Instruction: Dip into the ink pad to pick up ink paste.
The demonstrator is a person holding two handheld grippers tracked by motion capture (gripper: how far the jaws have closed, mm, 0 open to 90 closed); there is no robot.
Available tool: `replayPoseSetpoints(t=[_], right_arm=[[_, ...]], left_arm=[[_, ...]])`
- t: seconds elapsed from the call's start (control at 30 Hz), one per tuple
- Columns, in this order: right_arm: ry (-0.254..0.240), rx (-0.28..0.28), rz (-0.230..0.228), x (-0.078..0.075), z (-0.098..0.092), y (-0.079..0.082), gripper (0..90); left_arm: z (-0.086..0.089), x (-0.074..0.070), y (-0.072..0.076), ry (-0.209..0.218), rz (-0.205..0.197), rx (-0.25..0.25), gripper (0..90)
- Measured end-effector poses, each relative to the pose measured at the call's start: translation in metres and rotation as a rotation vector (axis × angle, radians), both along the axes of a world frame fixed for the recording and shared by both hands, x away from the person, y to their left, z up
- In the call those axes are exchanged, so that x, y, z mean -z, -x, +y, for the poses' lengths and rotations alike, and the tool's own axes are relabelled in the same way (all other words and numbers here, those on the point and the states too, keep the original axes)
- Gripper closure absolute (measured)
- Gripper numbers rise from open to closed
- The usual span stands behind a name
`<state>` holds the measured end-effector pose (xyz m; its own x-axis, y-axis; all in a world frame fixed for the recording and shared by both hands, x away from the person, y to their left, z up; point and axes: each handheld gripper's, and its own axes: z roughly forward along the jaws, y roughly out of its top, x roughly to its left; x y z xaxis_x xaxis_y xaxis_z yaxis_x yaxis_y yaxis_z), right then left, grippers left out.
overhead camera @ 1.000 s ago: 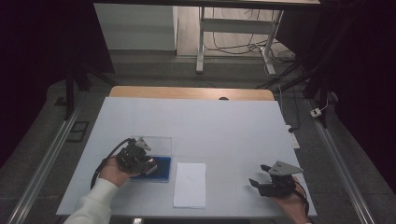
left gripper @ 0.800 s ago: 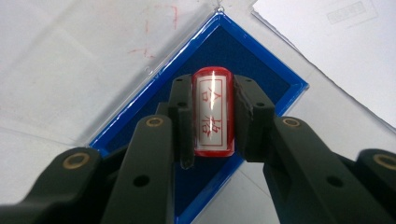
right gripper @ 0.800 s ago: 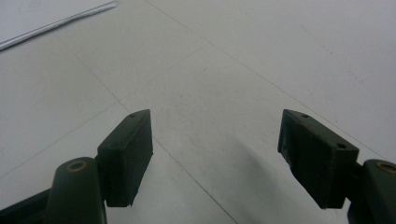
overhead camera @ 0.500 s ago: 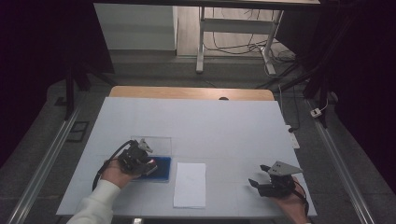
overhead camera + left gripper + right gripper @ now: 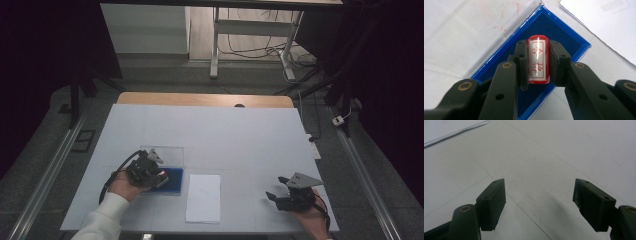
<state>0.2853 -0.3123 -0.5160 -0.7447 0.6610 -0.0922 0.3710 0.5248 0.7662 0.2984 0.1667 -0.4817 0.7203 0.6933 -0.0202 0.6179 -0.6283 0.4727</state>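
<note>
While my left gripper (image 5: 537, 62) pinches the stamp (image 5: 538, 60) upright over the ink pad (image 5: 574, 41), the paper (image 5: 203, 197) lies just right toward the counter's front edge.

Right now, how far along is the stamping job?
Done: the left tongs are shut on the red stamp. In hand: it is held over the blue ink pad. Left: the white paper sheet looks unstamped; the right tongs wait open.
</note>
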Motion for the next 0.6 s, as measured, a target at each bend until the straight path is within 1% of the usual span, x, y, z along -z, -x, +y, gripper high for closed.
replayPoseSetpoints(t=[0.17,0.27,0.3,0.47,0.5,0.57,0.6], right_arm=[[-0.001,0.003,0.002,0.0001,-0.0004,-0.0001,26.3],[-0.004,0.003,0.003,0.0001,0.0001,0.0001,26.3],[0.002,0.005,0.003,-0.0001,0.0002,0.0002,26.3],[0.004,0.004,0.002,-0.0002,0.0,0.0002,26.3],[-0.002,0.003,0.003,0.0002,0.0,0.0,26.3],[0.002,0.002,0.002,0.0001,-0.0001,-0.0001,26.3],[0.001,0.001,0.0,0.0,-0.0001,-0.0002,26.3]], left_arm=[[0.0,0.0003,0.0004,0.001,-0.002,0.0,71.4],[-0.0014,0.0003,0.0015,-0.006,-0.01,-0.003,71.4],[-0.0013,0.0004,0.0017,-0.005,-0.011,-0.003,71.4],[0.0001,0.0006,0.0012,0.001,-0.007,-0.001,71.3],[0.0003,0.0006,0.0011,0.002,-0.008,0.0,71.3],[0.0019,-0.0005,0.0007,0.013,-0.008,0.006,71.2],[0.0046,-0.0036,0.0012,0.029,-0.017,0.015,71.1]])
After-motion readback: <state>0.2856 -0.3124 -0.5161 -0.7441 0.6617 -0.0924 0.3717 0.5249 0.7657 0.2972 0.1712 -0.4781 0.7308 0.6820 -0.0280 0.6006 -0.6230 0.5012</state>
